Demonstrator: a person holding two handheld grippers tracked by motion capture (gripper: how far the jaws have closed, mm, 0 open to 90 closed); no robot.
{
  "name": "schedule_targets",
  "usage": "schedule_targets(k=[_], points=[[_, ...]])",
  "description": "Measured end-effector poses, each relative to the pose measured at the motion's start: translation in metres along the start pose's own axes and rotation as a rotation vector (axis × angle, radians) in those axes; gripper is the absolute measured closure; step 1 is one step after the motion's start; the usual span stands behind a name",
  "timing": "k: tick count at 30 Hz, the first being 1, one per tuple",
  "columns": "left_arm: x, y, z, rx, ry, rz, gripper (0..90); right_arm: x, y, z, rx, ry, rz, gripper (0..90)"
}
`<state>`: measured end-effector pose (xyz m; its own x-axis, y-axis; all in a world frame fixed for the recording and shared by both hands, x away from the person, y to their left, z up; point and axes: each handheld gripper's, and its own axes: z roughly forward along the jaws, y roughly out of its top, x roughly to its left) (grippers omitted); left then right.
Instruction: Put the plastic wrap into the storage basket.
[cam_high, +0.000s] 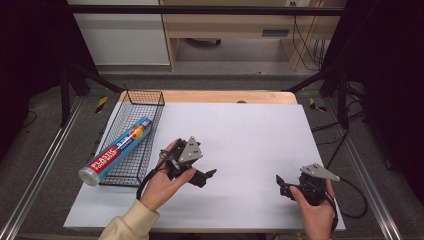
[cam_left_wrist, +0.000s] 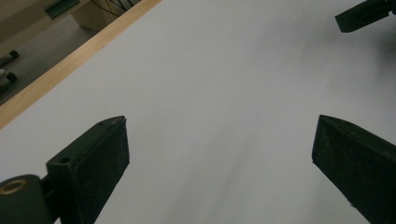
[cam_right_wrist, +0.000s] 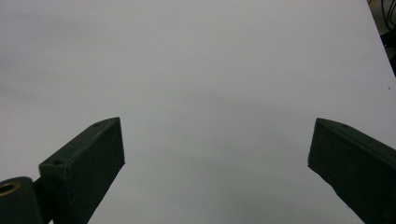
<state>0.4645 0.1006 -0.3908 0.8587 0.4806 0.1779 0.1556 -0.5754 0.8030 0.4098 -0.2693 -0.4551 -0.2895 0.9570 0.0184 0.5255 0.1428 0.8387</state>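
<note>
The left hand-held gripper (cam_high: 212, 173) sits in the person's left hand (cam_high: 165, 184), which comes in from the bottom edge on a cream sleeve, palm turned up, with the grey three-cornered plate on top and the jaws pointing toward the right hand-held gripper (cam_high: 279, 179). That one is gripped in the right hand (cam_high: 314, 206), low and near the front edge of the counter (cam_high: 240, 130), its jaws pointing leftward. In each gripper view the two black jaws stand wide apart with nothing between them, and the two grippers are well apart from each other.
</note>
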Motion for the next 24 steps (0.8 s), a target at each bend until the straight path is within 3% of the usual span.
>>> schedule_targets(k=[12, 24], points=[[-0.008, -0.021, 0.013, 0.017, -0.022, -0.026, 4.1, 0.000, 0.000, 0.000, 0.003, 0.000, -0.003, 4.1], [0.003, -0.051, 0.018, 0.060, -0.019, -0.094, 4.1, 0.001, -0.001, 0.002, 0.016, 0.003, -0.005, 4.1]])
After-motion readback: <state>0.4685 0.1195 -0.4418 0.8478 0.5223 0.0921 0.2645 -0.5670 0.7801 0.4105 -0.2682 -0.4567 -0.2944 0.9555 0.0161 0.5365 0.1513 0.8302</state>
